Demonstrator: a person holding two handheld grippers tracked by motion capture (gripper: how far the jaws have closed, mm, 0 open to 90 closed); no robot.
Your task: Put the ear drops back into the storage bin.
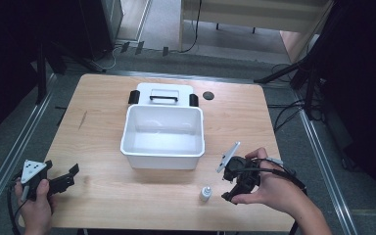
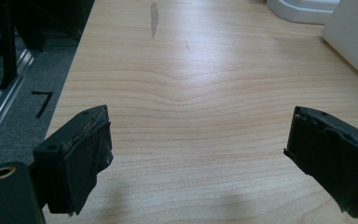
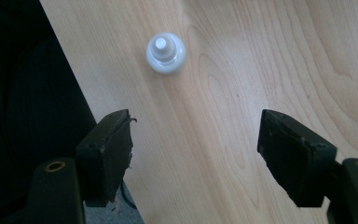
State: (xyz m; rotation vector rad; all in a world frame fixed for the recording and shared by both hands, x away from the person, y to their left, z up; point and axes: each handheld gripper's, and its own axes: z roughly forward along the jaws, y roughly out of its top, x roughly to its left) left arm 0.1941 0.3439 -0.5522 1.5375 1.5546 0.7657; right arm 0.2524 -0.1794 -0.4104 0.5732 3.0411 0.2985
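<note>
While both claws gape empty, a small white bottle (image 1: 205, 193) stands upright on the table (image 1: 103, 127). Right claw (image 1: 229, 188) sits beside it; left claw (image 1: 67, 177) well apart.

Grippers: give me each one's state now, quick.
Left gripper: open, holding nothing, over bare table.
Right gripper: open, holding nothing; small white bottle stands ahead of it.

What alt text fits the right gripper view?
The right gripper, jaws open with nothing between them, looks down on a small white bottle standing upright on a light wood table. The bottle is ahead of the jaws, nearer the left one, close to the table's edge, with darkness beyond that edge.
</note>
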